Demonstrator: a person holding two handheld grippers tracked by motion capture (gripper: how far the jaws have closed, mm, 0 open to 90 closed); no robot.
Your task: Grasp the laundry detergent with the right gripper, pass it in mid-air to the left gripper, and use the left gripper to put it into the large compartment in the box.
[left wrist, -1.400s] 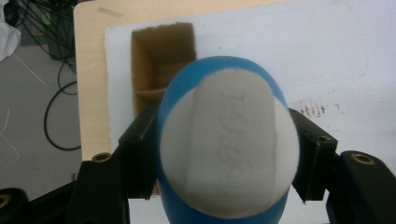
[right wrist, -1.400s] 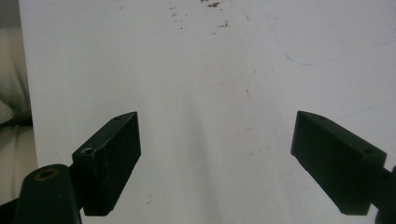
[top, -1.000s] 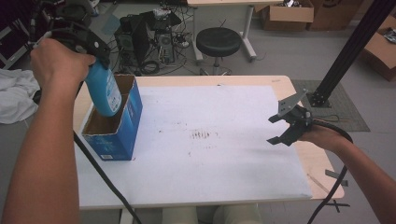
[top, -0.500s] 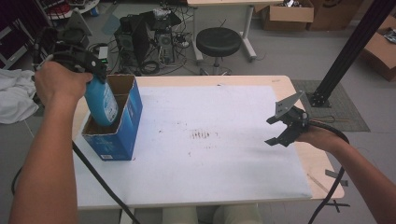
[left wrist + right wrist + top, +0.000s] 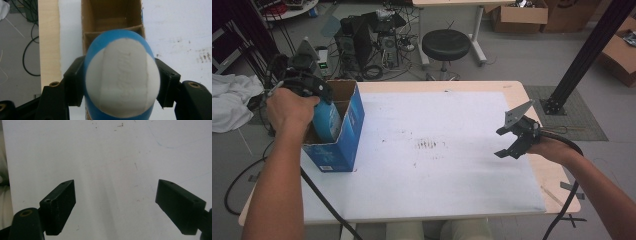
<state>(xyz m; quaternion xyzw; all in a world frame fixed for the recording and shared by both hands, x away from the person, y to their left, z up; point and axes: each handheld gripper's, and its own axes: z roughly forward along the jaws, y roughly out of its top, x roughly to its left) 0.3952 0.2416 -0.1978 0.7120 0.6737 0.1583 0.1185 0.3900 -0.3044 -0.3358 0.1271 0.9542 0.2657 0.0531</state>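
The left gripper (image 5: 314, 95) is clamping a blue bottle (image 5: 327, 120), lowering it into the box (image 5: 347, 140) at the table's left; next, release. The right gripper (image 5: 514, 142) is hovering wide open.

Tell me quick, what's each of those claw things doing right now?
Left gripper: shut on the blue bottle, over the blue box.
Right gripper: open, holding nothing.

Box (image 5: 343, 131): set on the table (image 5: 452, 200) at its left end. Bottle (image 5: 327, 120): held partly inside the box by the left tool (image 5: 307, 85), above the box's front compartment. Right tool (image 5: 512, 140): held well right of the box, over the table's right edge.
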